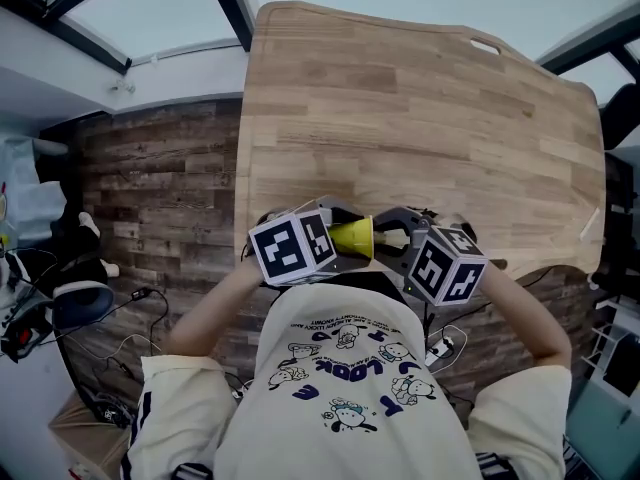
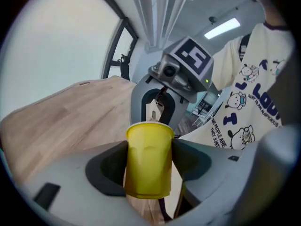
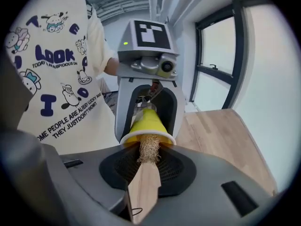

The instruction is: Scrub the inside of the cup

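Note:
A yellow cup [image 1: 354, 237] lies sideways between my two grippers, close in front of the person's chest. My left gripper [image 2: 149, 160] is shut on the yellow cup [image 2: 148, 158], with its jaws pressing on both sides of the wall. My right gripper [image 3: 143, 192] is shut on a wooden brush handle [image 3: 143, 192]. The brush's straw bristles [image 3: 149, 149] reach into the mouth of the cup [image 3: 146, 125]. In the head view the left gripper [image 1: 335, 236] and right gripper [image 1: 392, 238] face each other across the cup.
A large wooden table [image 1: 420, 118] stretches away beyond the grippers. A wood-plank floor [image 1: 160, 188] lies to the left, with cables and bags [image 1: 50, 298] on it. The person's printed T-shirt [image 1: 350, 388] fills the near bottom.

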